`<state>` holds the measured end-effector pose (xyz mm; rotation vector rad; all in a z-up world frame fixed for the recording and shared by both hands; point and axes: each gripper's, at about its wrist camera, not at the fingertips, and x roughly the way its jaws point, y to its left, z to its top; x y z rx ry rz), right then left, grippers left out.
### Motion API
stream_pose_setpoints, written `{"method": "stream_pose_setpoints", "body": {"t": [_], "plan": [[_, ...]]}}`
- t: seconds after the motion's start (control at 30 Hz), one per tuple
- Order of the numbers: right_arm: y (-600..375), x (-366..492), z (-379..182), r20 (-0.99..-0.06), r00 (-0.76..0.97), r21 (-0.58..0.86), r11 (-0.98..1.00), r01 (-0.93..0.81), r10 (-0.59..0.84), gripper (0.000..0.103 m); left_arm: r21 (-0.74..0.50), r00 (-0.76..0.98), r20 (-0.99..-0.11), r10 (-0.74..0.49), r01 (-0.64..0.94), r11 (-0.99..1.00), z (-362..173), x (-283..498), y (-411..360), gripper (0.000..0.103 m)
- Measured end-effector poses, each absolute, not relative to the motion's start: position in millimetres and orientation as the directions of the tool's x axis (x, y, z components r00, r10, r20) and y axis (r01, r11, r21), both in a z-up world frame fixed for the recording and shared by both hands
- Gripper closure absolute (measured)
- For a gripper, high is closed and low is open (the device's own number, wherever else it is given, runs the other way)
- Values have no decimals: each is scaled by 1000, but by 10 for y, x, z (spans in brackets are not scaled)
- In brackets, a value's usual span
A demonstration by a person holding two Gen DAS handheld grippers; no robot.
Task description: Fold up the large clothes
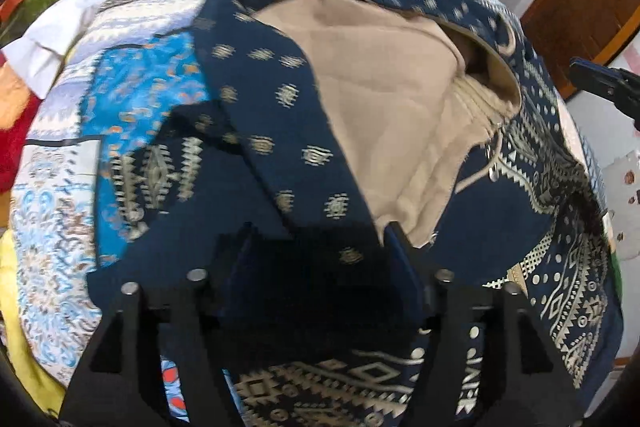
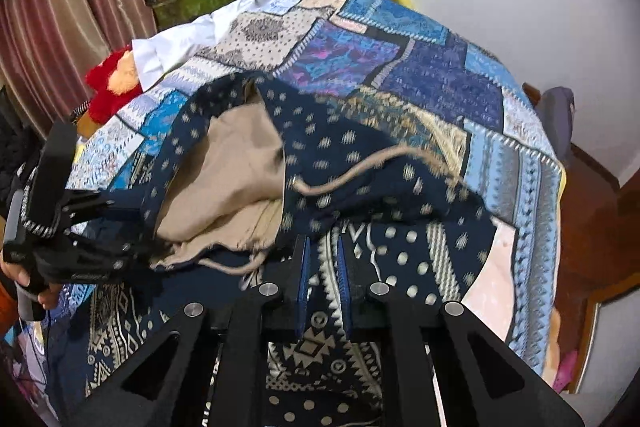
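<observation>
Folding a navy patterned hoodie (image 2: 360, 155) on a patchwork bedspread (image 2: 440, 75)

Lying crumpled at centre, beige lining (image 1: 380, 87) facing up, drawstring (image 2: 352, 171) trailing toward 3 o'clock; left gripper (image 1: 316, 247) at 6 o'clock, jaws spreading wide, gripping nothing; right gripper (image 2: 323, 267) at 6 o'clock, jaws nearly pressed together, cannot tell whether pinching cloth

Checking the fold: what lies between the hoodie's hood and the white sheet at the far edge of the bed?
Only the patchwork quilt, bare between hood and white sheet; the right wrist view shows it.
</observation>
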<state>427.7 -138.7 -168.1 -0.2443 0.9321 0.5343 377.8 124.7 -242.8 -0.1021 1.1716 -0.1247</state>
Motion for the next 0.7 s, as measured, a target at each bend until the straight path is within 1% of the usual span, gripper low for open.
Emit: {"method": "stream_pose_setpoints", "body": {"t": [0.03, 0.17, 0.2, 0.27, 0.33, 0.4, 0.47, 0.5, 0.57, 0.67, 0.7], "plan": [[-1361, 4312, -1649, -814, 477, 30, 845, -533, 330, 93, -156, 397, -904, -156, 33, 987, -2359, 3787, 1333, 36], [-1184, 4527, -1543, -805, 493, 24, 849, -528, 329, 93, -159, 481, -869, -117, -46, 986, -2086, 3965, 1660, 27], [-1127, 4560, -1526, -800, 502, 18, 849, -528, 329, 93, -171, 498, -859, -116, -67, 983, -2047, 4021, 1736, 26], [-978, 4660, -1510, -790, 512, 9, 841, -541, 338, 93, -210, 525, -842, -124, -107, 972, -2008, 4171, 1868, 21], [-816, 4763, -1530, -787, 505, 12, 827, -562, 355, 93, -223, 537, -836, -113, -145, 964, -2043, 4359, 1972, 19], [-661, 4874, -1593, -790, 498, 3, 815, -579, 357, 93, -206, 508, -858, -81, -193, 959, -2188, 4608, 2024, 19], [-490, 4995, -1722, -783, 516, -41, 799, -600, 348, 93, -209, 474, -876, -86, -213, 954, -2333, 4713, 2048, 19], [-424, 5038, -1796, -784, 528, -76, 794, -604, 326, 93, -217, 452, -886, -100, -215, 952, -2452, 4791, 2035, 19], [-304, 5176, -2064, -814, 535, -164, 793, -587, 228, 93, -216, 423, -899, -111, -211, 953, -2619, 4868, 1976, 19], [-273, 5314, -2499, -849, 523, -281, 770, -574, 80, 93, -178, 389, -917, -91, -195, 964, -2822, 4875, 1863, 19], [-302, 5296, -2543, -838, 537, -287, 758, -585, 97, 93, -168, 381, -921, -83, -194, 967, -2864, 4864, 1845, 19]]}}
